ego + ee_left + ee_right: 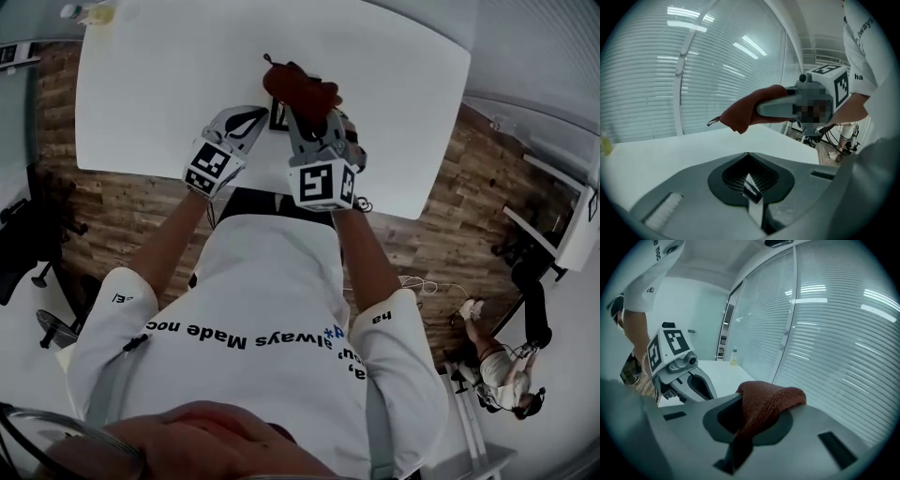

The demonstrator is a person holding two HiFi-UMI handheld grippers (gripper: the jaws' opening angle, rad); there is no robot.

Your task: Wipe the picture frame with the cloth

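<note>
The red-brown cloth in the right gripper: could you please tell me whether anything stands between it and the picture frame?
Nothing visible does. The red-brown cloth in the right gripper sits right beside the small dark picture frame held by the left gripper.

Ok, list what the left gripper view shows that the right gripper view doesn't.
Only the left gripper view: a thin edge, likely the frame, clamped in its own jaws, and the right gripper seen side-on. Only the right gripper view: the left gripper with its marker cube, and a bottle far back. Both: the cloth pinched in the right gripper's jaws, the white table and the blinds.
</note>
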